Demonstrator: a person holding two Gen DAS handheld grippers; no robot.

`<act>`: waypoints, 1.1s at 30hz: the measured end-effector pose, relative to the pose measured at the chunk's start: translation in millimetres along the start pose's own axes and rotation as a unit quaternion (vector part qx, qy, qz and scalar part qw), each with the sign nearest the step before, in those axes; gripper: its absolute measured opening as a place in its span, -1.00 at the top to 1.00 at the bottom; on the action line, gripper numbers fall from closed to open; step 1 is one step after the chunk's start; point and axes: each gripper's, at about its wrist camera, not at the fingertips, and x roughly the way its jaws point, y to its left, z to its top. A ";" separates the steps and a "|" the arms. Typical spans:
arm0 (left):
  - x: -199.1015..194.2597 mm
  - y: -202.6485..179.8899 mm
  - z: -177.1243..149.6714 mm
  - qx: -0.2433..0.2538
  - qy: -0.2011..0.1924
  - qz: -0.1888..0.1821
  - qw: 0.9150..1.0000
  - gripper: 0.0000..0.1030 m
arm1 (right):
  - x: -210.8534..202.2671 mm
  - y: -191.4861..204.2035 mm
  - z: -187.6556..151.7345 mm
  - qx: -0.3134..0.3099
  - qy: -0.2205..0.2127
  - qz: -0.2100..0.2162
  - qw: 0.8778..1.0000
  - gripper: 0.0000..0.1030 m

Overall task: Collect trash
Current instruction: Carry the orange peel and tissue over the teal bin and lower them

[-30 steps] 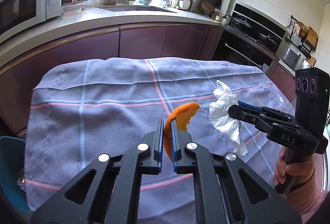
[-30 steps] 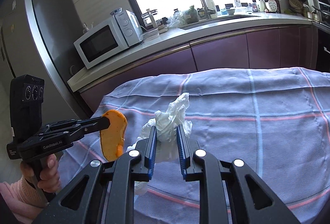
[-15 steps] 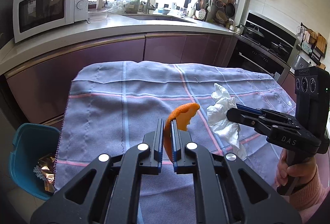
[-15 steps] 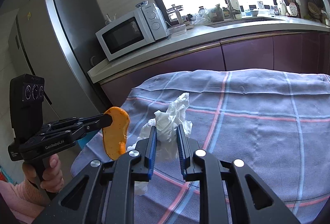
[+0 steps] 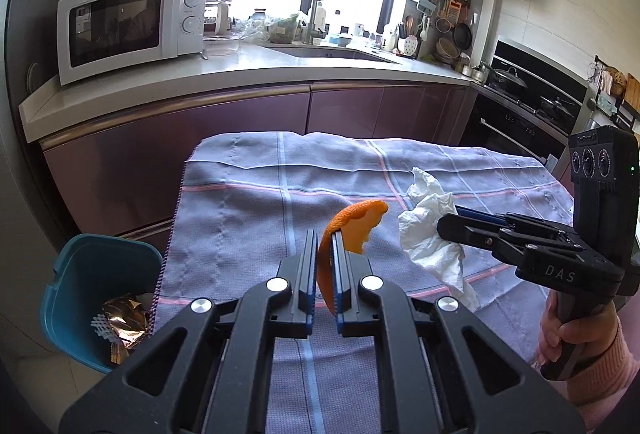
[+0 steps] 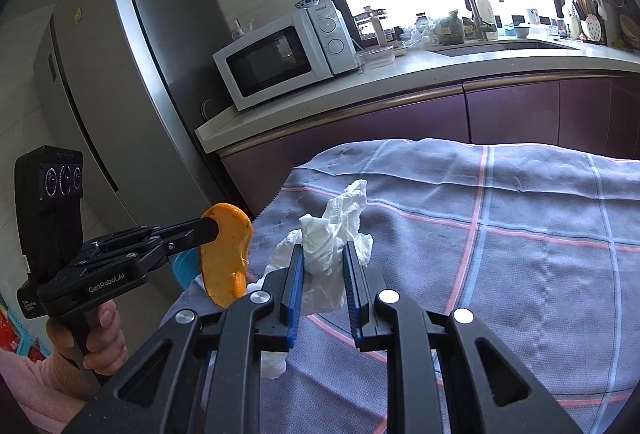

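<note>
Orange peel (image 5: pixel 352 230) is pinched edge-on between the nearly closed jaws of the left gripper (image 5: pixel 324 254), and a crumpled tissue (image 6: pixel 328 258) is clamped in the narrowly parted right gripper (image 6: pixel 322 274); both are held in the air above the checked tablecloth (image 5: pixel 248 218). A teal bin (image 5: pixel 80 274) stands on the floor beside the table's left edge. The thin peel could slip free, or the tissue's hanging tail could snag on the cloth, so that either is dropped short of the bin.

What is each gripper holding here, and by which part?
Left gripper pinches the orange peel by its lower edge; right gripper clamps the crumpled tissue around its middle.
</note>
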 end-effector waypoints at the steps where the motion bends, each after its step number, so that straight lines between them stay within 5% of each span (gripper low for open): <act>1: -1.6 1.8 -0.4 0.000 -0.001 0.002 1.000 0.86 | 1.5 2.3 0.4 -0.002 0.001 0.002 1.000 0.65; 33: -33.4 42.5 -10.3 -0.026 -0.024 0.039 0.999 0.86 | 38.8 48.2 6.0 -0.029 0.020 0.041 0.999 0.65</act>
